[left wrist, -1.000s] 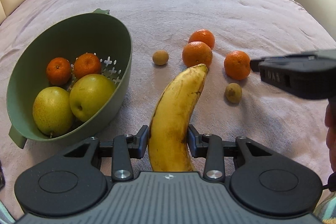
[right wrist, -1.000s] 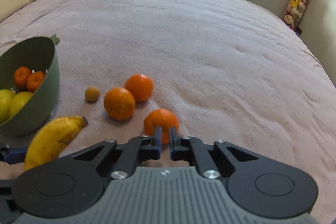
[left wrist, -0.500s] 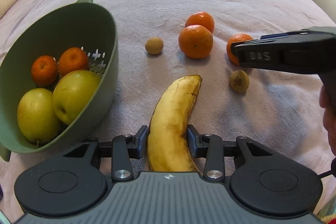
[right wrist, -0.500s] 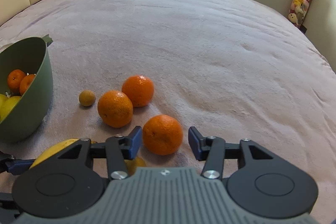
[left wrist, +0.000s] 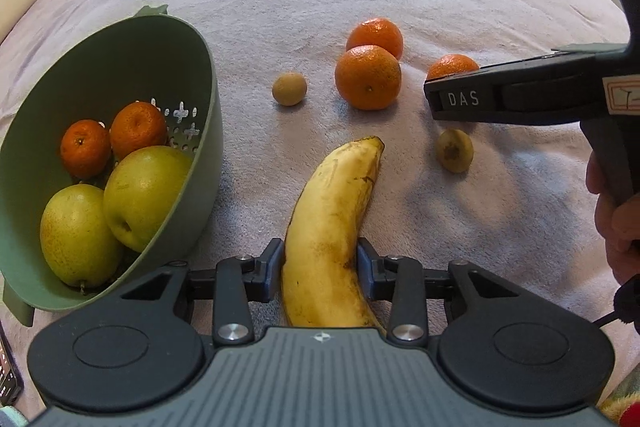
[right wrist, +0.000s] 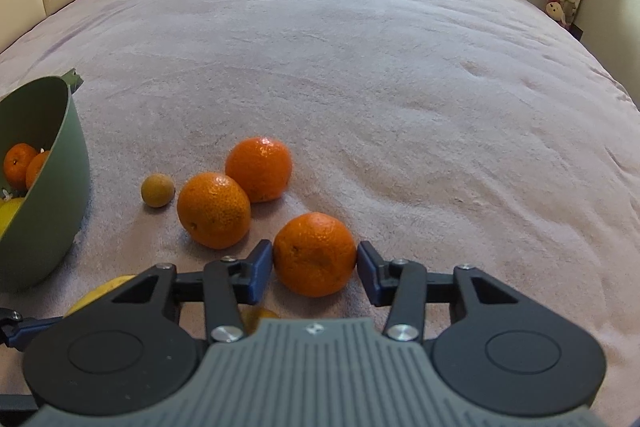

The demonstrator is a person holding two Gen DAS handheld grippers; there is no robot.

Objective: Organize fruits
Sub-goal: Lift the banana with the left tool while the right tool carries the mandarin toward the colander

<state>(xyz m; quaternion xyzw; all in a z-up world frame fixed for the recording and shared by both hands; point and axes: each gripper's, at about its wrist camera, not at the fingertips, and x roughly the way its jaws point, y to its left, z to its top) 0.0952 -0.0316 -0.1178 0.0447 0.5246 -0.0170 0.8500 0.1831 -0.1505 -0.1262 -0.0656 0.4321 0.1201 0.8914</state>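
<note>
The nearest orange (right wrist: 315,254) sat on the pink blanket (right wrist: 400,87) right between the two blue pads of the right gripper (right wrist: 315,267), so that hand was the one best placed to take it. The jaws were closing around it; the left pad looked as if it touched the peel and the right pad looked just beside it, so I could not call it a firm hold yet. That gripper pointed forward and down at the blanket. Two more oranges and a small brown fruit (right wrist: 157,190) lay a little farther off, toward the green bowl (right wrist: 72,163), which stood to the left and already had fruit in it. The left gripper (left wrist: 320,267) was clamped on the thick end of the banana (left wrist: 332,223), one pad on each side. The banana's long side ran straight away from that hand, with its tip aimed at the oranges. The bowl was just to the left of it, near enough for a short swing over.
</note>
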